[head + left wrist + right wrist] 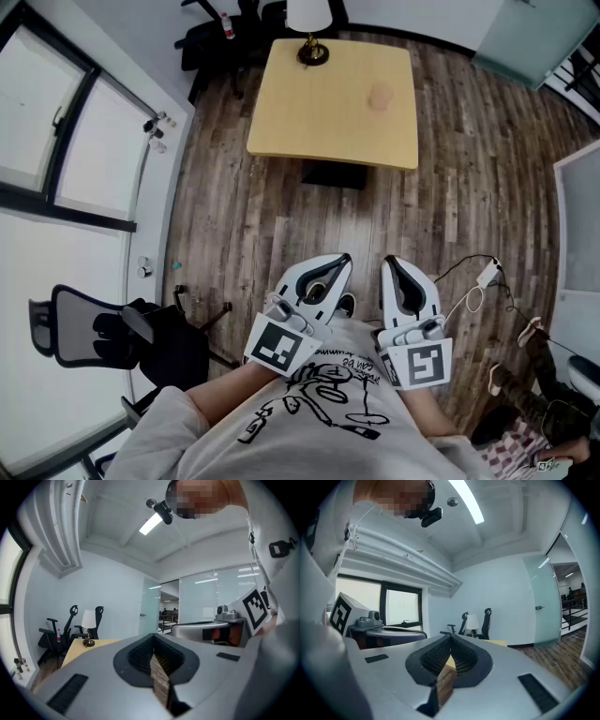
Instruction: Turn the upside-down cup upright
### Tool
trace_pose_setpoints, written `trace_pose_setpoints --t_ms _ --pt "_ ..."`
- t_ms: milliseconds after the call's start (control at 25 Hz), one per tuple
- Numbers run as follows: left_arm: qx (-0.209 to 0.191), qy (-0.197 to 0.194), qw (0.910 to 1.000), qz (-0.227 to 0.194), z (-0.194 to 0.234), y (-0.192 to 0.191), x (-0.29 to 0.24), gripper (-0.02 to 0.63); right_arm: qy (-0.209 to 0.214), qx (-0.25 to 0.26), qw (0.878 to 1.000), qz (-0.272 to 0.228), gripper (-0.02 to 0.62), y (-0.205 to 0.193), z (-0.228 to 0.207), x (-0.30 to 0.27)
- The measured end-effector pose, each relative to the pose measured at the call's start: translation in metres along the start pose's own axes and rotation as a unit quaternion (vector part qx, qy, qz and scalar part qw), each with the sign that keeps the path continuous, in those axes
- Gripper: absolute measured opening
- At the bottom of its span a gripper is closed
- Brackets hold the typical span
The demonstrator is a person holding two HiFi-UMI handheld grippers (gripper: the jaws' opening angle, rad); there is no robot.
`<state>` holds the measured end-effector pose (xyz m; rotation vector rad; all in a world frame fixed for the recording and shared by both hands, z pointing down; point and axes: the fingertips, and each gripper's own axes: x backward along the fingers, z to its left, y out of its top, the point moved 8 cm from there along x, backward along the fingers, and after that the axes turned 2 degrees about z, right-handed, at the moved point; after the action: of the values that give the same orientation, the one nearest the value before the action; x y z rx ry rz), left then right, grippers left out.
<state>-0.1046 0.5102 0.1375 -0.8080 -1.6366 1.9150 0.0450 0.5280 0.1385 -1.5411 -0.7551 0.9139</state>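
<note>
A person stands back from a light wooden table, holding the left gripper and the right gripper side by side close to the chest, both pointing roughly level toward the table. In the left gripper view, the left gripper has its jaws pressed together at the tips with nothing between them. In the right gripper view, the right gripper is likewise fully closed and empty. The cup, a small pale tan shape too blurred to show which way up it sits, rests on the table near its right edge, toward the far half and well apart from both grippers. A table lamp with a white shade stands at the middle of the table's far edge. A black office chair sits on the wooden floor at the person's left, beside the windows.
</note>
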Motion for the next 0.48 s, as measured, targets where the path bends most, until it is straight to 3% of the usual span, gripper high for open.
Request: trace_pose_setpoints --t_ms 480 --pt "0.004 0.007 1.0 0.001 -0.041 -0.007 -0.015 0.008 0.011 -0.008 1.0 0.002 0.025 -0.009 -0.022 0.033"
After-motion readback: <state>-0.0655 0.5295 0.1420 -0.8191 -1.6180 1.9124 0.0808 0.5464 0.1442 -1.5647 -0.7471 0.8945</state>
